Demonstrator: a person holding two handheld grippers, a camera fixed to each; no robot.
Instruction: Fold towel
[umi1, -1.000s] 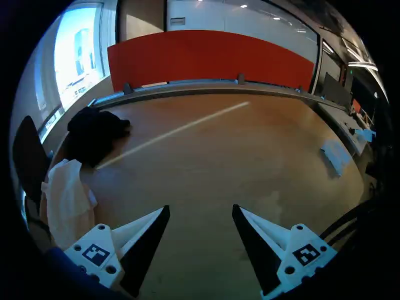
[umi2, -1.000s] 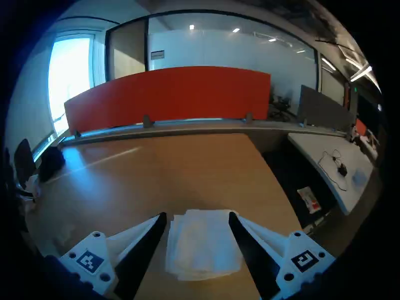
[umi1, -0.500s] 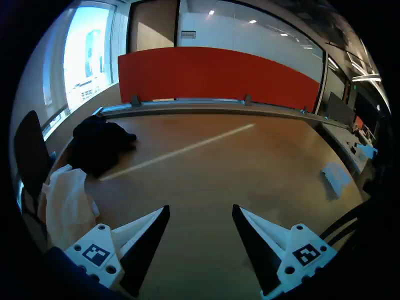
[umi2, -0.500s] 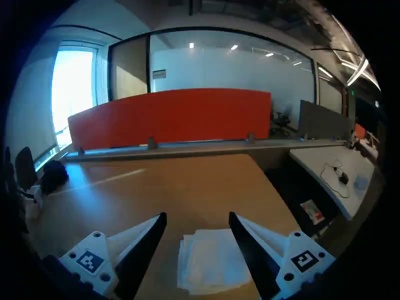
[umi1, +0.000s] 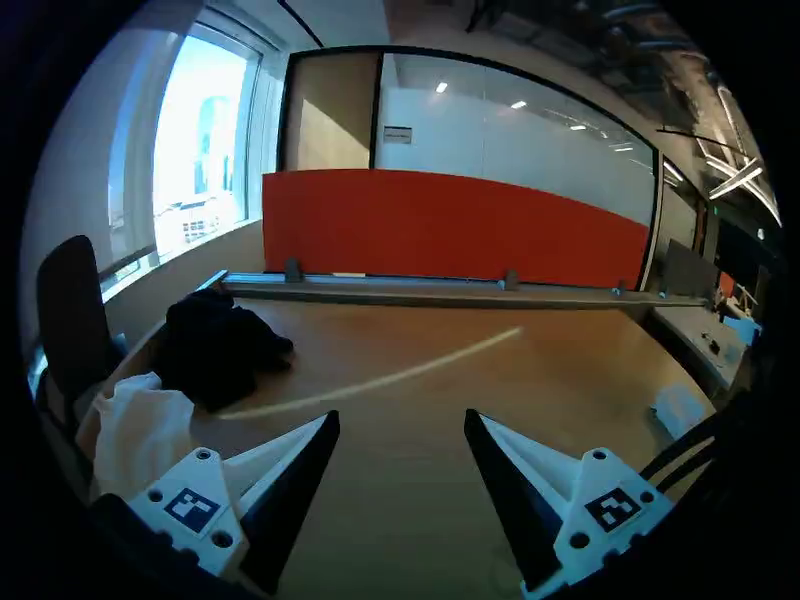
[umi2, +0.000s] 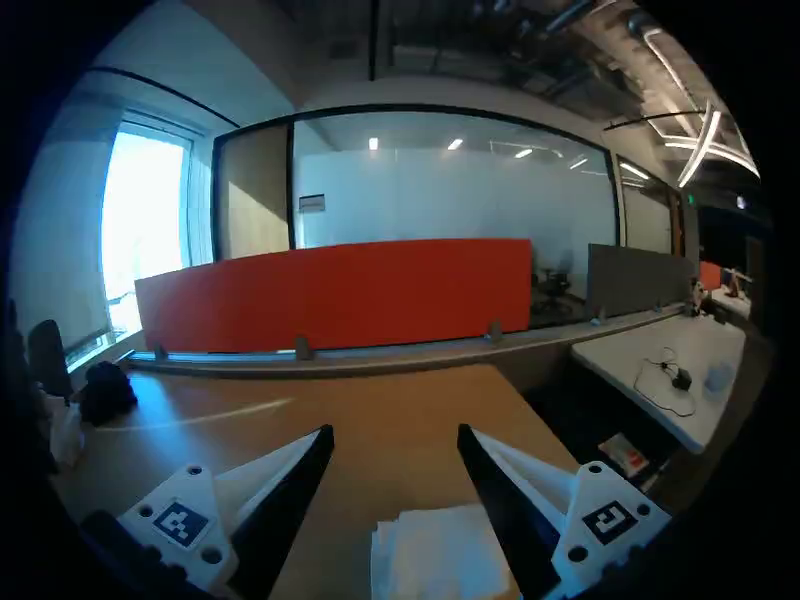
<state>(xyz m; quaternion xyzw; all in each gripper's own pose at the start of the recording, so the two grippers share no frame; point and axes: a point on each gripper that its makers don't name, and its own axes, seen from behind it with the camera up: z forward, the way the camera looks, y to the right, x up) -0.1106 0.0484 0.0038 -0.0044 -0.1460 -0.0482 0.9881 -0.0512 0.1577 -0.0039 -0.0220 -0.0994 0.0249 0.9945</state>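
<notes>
A folded white towel (umi2: 440, 550) lies on the wooden table (umi2: 330, 420), low between the fingers of my right gripper (umi2: 395, 465), which stands open above it and apart from it. In the left gripper view the same folded towel (umi1: 680, 408) shows small at the table's far right edge. My left gripper (umi1: 400, 450) is open over bare wood with nothing between its fingers. A loose white cloth (umi1: 135, 435) lies at the table's left end, just left of the left gripper's left finger.
A black bundle (umi1: 215, 345) sits on the table beside the white cloth. A red divider (umi1: 450, 225) runs along the table's far edge. A dark chair (umi1: 70, 310) stands at the left end. A white desk (umi2: 660, 370) with cables stands to the right.
Both grippers have tilted up and drawn back: the table sinks lower in both views. The folded towel has slid from between the right fingers toward the bottom edge.
</notes>
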